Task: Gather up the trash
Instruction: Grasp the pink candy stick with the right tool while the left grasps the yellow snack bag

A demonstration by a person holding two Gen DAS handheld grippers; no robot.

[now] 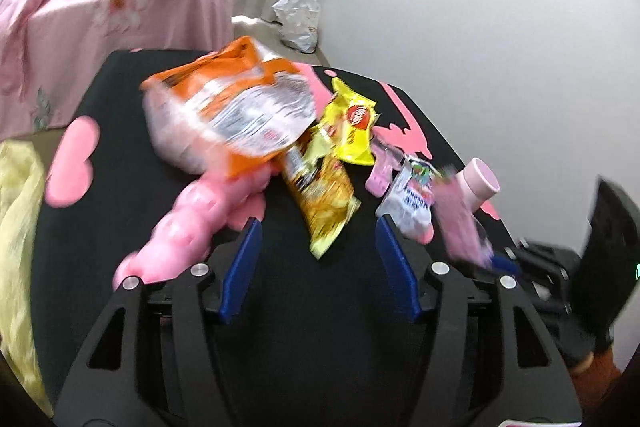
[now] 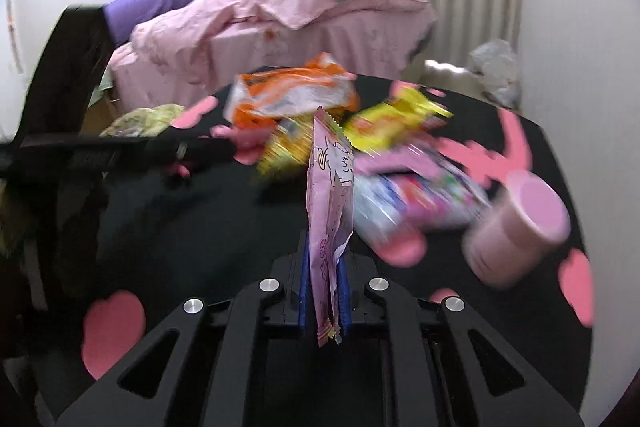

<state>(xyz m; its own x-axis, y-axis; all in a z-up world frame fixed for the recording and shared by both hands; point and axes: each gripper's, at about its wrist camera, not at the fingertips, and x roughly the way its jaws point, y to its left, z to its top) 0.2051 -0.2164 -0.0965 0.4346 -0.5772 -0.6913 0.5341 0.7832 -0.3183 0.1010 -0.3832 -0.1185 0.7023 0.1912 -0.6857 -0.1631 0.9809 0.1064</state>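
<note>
A heap of wrappers lies on a black table with pink hearts [image 1: 120, 195]: an orange-and-white bag [image 1: 228, 107], yellow snack packets [image 1: 354, 131], a white-and-blue packet [image 1: 412, 203] and a pink cup [image 1: 480, 183] on its side. My left gripper [image 1: 318, 231] is open and empty, just short of a yellow chip packet [image 1: 328, 203]. My right gripper [image 2: 325, 259] is shut on a pink wrapper [image 2: 330, 195] and holds it upright above the table [image 2: 200, 227]. That wrapper also shows in the left wrist view [image 1: 464, 223], with the right gripper at the right edge.
A bed with a pink quilt [image 2: 280, 11] stands behind the table. A clear plastic bag [image 1: 298, 21] sits on the floor by the wall. A yellow bag [image 1: 16, 211] hangs at the table's left. A pink plush toy [image 1: 192, 227] lies by the left fingers.
</note>
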